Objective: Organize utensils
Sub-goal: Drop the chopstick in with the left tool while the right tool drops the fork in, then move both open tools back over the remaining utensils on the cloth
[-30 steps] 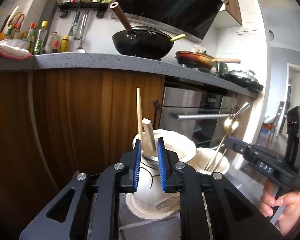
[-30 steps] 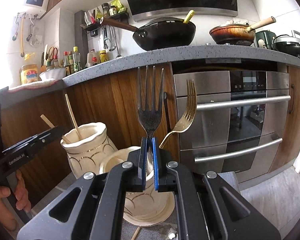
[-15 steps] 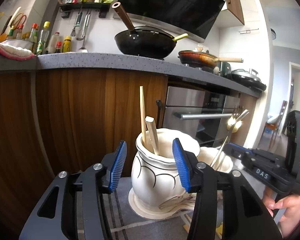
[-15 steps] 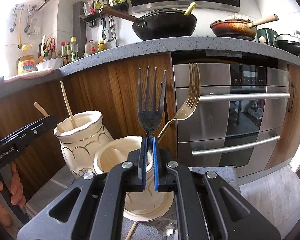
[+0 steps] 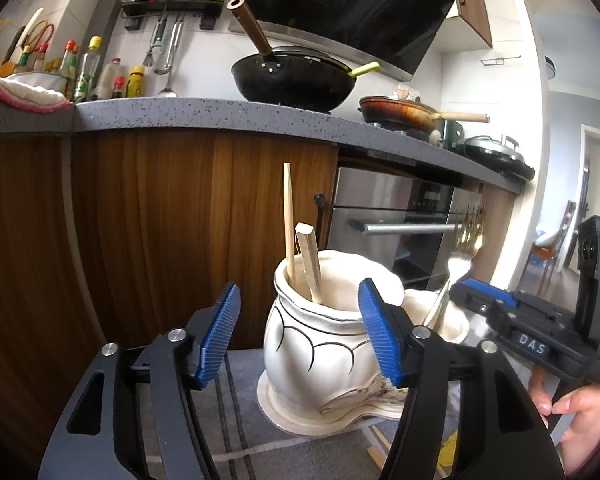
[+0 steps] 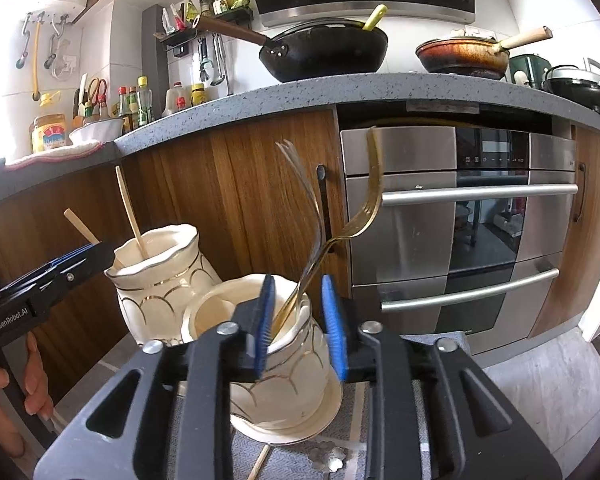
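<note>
Two cream ceramic jars stand side by side on a grey mat. The left jar (image 5: pixel 324 344) (image 6: pixel 160 284) holds two wooden chopsticks (image 5: pixel 288 224). My left gripper (image 5: pixel 300 336) is open and empty, just in front of this jar. The right jar (image 6: pixel 288 356) (image 5: pixel 436 312) holds a gold fork (image 6: pixel 364 216) and a silver fork (image 6: pixel 312 216), blurred and leaning. My right gripper (image 6: pixel 298 324) is open right at this jar's rim, with the fork handles between its blue pads.
Wooden cabinets (image 6: pixel 236 200) and a steel oven (image 6: pixel 460 220) stand behind the jars under a grey counter (image 5: pixel 220 112) with a black wok (image 6: pixel 328 52) and pans. A loose chopstick (image 6: pixel 260 460) lies on the mat in front of the right jar.
My right gripper opened and let go of the silver fork, which dropped into the right jar. My left gripper opened wider and drew back a little from the left jar.
</note>
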`<state>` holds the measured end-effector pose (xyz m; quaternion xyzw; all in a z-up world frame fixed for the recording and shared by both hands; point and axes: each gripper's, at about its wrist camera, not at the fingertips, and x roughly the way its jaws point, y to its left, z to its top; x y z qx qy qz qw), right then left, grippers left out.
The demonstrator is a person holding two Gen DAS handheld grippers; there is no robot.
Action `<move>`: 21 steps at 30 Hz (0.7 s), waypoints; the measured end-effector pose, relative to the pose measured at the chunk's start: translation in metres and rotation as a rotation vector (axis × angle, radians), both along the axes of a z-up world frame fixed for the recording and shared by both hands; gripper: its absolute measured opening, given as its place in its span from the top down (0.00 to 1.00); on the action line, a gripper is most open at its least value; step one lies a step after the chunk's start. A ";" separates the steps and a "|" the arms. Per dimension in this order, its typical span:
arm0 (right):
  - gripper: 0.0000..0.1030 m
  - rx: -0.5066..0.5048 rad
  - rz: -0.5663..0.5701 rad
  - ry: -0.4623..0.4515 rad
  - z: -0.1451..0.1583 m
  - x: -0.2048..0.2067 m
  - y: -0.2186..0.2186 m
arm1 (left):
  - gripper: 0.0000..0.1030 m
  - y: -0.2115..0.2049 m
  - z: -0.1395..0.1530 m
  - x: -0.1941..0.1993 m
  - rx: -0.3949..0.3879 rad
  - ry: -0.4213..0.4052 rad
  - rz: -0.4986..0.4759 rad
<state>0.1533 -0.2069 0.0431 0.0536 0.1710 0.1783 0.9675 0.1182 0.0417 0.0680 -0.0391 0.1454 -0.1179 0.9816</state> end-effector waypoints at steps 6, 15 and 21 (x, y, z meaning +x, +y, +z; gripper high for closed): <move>0.42 0.014 -0.011 -0.017 0.008 -0.014 -0.007 | 0.25 0.000 -0.002 -0.011 0.010 -0.009 0.016; 0.15 0.011 -0.025 -0.014 0.008 -0.040 -0.019 | 0.08 0.004 -0.018 -0.038 0.016 0.027 0.047; 0.05 -0.023 -0.068 0.032 -0.005 -0.057 -0.032 | 0.06 -0.002 -0.035 -0.052 0.041 0.114 0.054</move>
